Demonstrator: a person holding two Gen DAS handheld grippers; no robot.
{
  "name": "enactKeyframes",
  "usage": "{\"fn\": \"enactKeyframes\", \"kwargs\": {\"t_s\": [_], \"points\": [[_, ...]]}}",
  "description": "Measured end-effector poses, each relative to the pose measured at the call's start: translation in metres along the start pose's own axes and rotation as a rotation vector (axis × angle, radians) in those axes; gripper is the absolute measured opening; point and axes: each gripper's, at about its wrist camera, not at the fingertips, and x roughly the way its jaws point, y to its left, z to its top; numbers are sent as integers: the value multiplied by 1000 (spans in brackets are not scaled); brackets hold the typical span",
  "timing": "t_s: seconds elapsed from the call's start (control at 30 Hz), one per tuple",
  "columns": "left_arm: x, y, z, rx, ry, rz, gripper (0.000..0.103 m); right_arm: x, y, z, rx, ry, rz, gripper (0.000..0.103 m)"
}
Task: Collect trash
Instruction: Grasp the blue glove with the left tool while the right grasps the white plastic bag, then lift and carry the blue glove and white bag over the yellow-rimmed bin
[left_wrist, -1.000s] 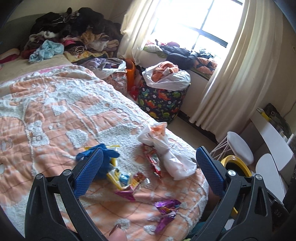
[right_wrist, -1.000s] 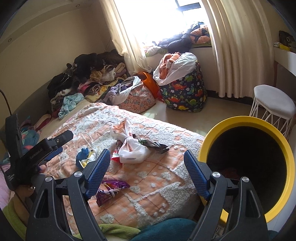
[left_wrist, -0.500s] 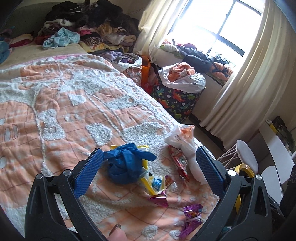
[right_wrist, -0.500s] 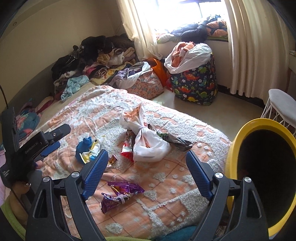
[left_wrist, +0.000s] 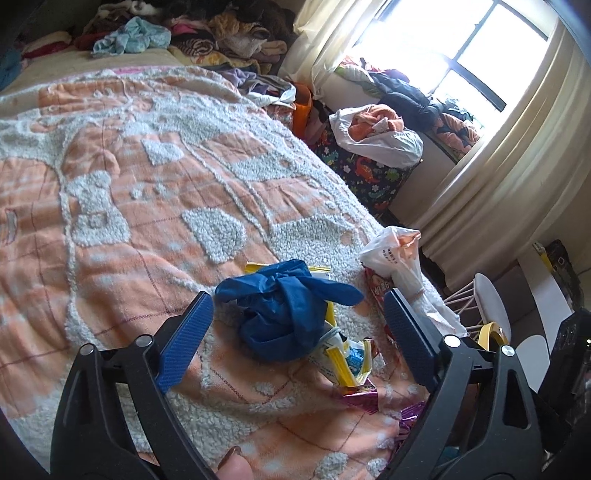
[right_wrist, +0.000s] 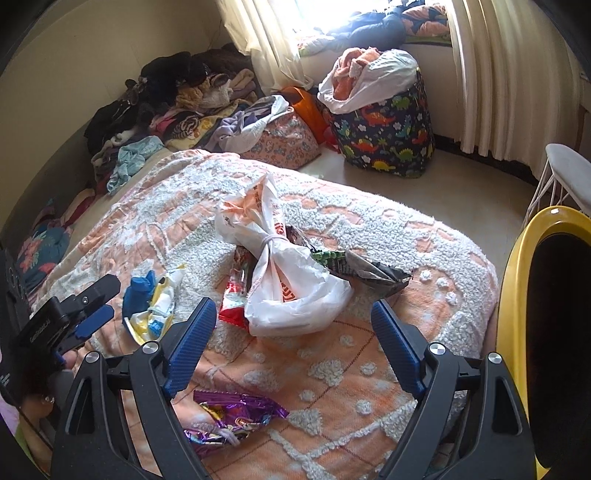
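Both tongs gape: left tongs (left_wrist: 295, 328) frame blue glove (left_wrist: 284, 310).

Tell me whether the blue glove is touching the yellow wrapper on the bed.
Touching. The left wrist view shows the blue glove lying on top of the yellow wrapper, whose edges stick out from under it; the right wrist view also shows them pressed together.

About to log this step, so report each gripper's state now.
Left gripper: open, holding nothing, jaws just been closing a little, either side of the blue glove.
Right gripper: open, holding nothing, facing the white plastic bag.
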Motion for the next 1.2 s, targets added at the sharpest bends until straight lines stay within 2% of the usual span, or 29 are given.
{"fn": "enactKeyframes", "kwargs": {"t_s": [0.27,0.33,0.43,0.6,0.77,0.87,1.2], "points": [[11,10,-3,-56,38,-35,65,19,-5,5,42,29,17,83],[15,12,-4,-63,53,-33,59,24,-8,5,59,44,34,79],[18,15,-5,-76,67,-32,51,31,-11,5,64,71,39,62],[20,18,-5,-93,77,-38,42,30,-14,2,79,69,84,46],[19,17,-6,-89,87,-43,26,18,-16,-3,82,42,93,43],[16,14,-4,-75,79,-42,20,9,-17,-6,84,26,93,42],[-3,-2,2,-10,40,-39,16,-18,-18,-18,80,7,109,42]]}}
